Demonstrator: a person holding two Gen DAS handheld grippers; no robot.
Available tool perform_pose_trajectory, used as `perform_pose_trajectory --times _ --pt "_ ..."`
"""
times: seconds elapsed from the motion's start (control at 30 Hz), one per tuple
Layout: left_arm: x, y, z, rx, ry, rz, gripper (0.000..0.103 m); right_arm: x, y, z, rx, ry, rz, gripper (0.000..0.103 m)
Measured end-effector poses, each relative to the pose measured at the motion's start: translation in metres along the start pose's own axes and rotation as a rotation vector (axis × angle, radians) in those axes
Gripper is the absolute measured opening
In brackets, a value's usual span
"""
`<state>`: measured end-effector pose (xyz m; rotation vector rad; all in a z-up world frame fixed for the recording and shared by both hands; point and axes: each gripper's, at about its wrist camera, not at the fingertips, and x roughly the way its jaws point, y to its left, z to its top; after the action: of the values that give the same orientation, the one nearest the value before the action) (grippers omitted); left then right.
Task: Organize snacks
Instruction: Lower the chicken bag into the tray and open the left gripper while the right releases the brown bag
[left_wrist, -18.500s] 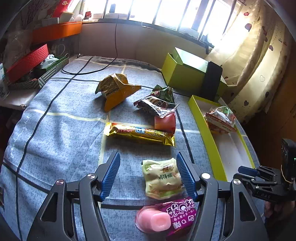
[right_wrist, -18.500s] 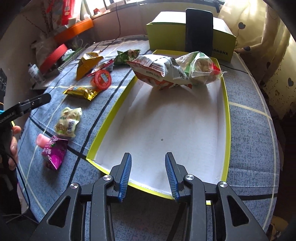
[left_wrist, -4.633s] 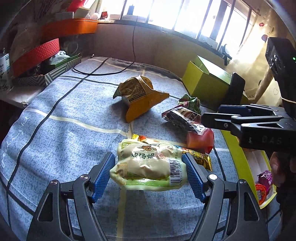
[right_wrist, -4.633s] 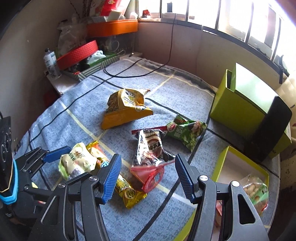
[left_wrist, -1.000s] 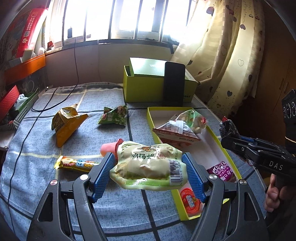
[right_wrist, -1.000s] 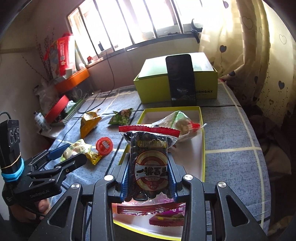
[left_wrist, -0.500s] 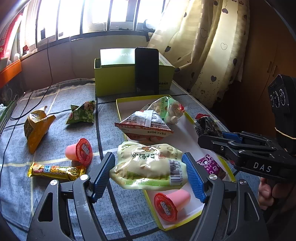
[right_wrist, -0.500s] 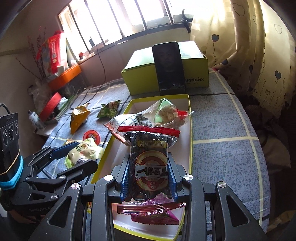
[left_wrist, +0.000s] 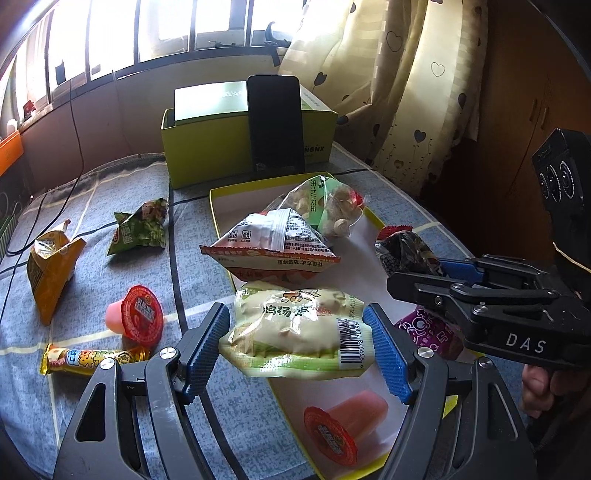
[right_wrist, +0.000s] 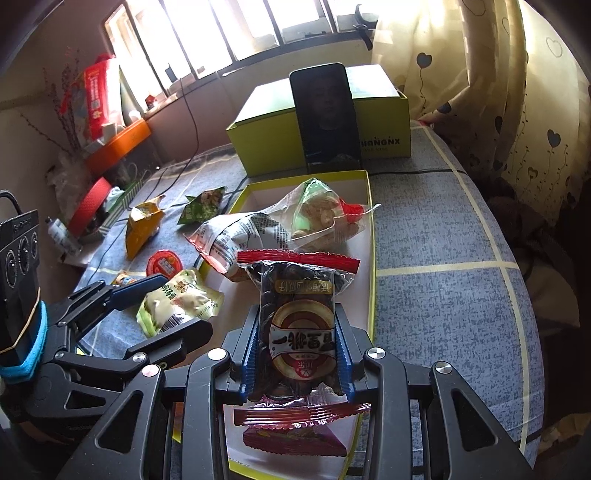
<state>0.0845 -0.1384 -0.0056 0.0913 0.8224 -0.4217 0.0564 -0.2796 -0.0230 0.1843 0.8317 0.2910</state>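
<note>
My left gripper (left_wrist: 295, 343) is shut on a pale green packet (left_wrist: 295, 332), held just above the near left rim of the yellow-edged tray (left_wrist: 216, 214). My right gripper (right_wrist: 297, 354) is shut on a dark seed packet with red ends (right_wrist: 299, 321), above the tray's near end (right_wrist: 372, 258). In the tray lie a white and orange packet (left_wrist: 273, 247), a peanut bag (left_wrist: 325, 206), a purple packet (left_wrist: 428, 332) and a red-lidded jelly cup (left_wrist: 343, 421). On the cloth to the left lie another jelly cup (left_wrist: 136, 314), a gold bar (left_wrist: 92, 358), an orange bag (left_wrist: 51, 269) and a green bag (left_wrist: 142, 229).
A green box (left_wrist: 207, 147) with a black phone (left_wrist: 275, 122) leaning on it stands behind the tray. A curtain (right_wrist: 498, 92) hangs past the table's right edge. Red and orange containers (right_wrist: 114, 147) crowd the shelf at far left. A black cable (left_wrist: 74, 129) crosses the cloth.
Both grippers have carried their packets toward the tray and sunk a little. The left one has swung right, from over the cloth to the tray's near left rim.
</note>
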Motion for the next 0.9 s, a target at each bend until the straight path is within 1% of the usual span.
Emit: perform_pose_trajectory --times 0.13,0.27,0.47,0.7,0.8,0.83,0.9 --pt "0.010 0.000 0.005 0.007 0.015 0.005 0.075 0.007 -0.002 0.000 0.002 0.017 -0.001 0.034" --pt "0.018 0.004 0.007 -0.012 0.040 -0.024 0.075 0.011 -0.003 0.003 0.001 0.018 -0.011 0.034" --pt "0.021 0.007 0.005 -0.019 0.030 -0.030 0.076 0.012 -0.002 0.006 -0.019 0.022 -0.021 0.034" --pt "0.013 0.008 0.005 -0.027 -0.002 -0.064 0.076 -0.005 0.003 0.005 -0.055 -0.017 -0.028 0.034" --pt "0.016 0.006 0.005 -0.011 0.008 -0.085 0.076 -0.008 0.001 0.003 -0.055 -0.012 -0.033 0.034" --pt "0.018 0.005 0.004 0.001 0.010 -0.078 0.080 -0.007 0.001 0.002 -0.056 -0.007 -0.034 0.034" --pt "0.021 0.003 0.003 0.012 0.030 -0.060 0.080 -0.006 0.001 0.000 -0.057 0.003 -0.035 0.034"
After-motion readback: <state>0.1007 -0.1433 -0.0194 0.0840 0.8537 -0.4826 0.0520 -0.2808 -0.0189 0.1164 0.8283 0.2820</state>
